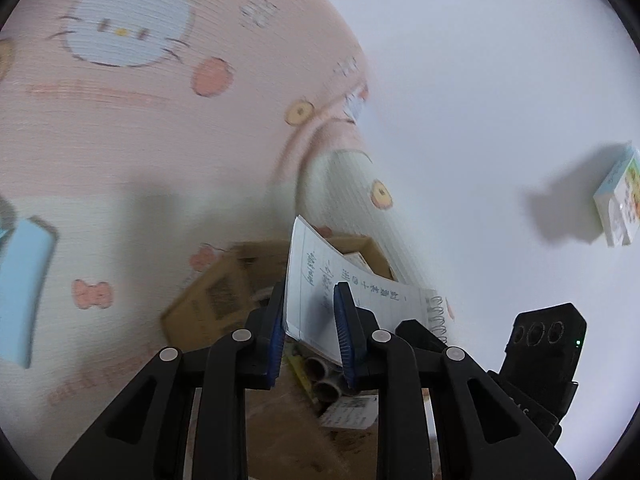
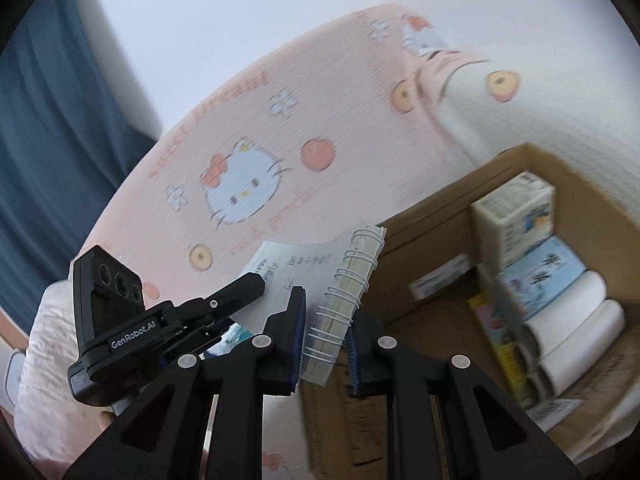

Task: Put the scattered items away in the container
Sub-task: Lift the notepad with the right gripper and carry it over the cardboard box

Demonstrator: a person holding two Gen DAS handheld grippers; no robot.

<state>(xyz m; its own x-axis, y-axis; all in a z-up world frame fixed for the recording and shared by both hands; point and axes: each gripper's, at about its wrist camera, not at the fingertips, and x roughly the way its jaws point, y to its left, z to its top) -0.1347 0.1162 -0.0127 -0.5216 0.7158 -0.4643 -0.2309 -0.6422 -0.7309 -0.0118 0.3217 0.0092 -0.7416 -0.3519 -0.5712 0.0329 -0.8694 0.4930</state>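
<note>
A spiral-bound notebook (image 1: 316,280) with handwritten lined pages hangs in the air over an open cardboard box (image 2: 440,208). My left gripper (image 1: 310,292) is shut on its loose page edge. The right gripper (image 2: 326,316) is shut on the notebook (image 2: 344,292) at its wire-bound spine. In the right wrist view, the left gripper (image 2: 256,280) reaches in from the left onto the page. The box (image 1: 216,300) lies under and behind the notebook and is partly hidden by it.
Inside the box are white printed packs (image 2: 512,216), a blue pack (image 2: 540,272), white rolls (image 2: 576,320) and a yellow item (image 2: 496,332). A pink cartoon-cat sheet (image 2: 280,128) lies underneath. A small printed box (image 1: 618,200) sits on white surface; a pale blue item (image 1: 24,288) lies left.
</note>
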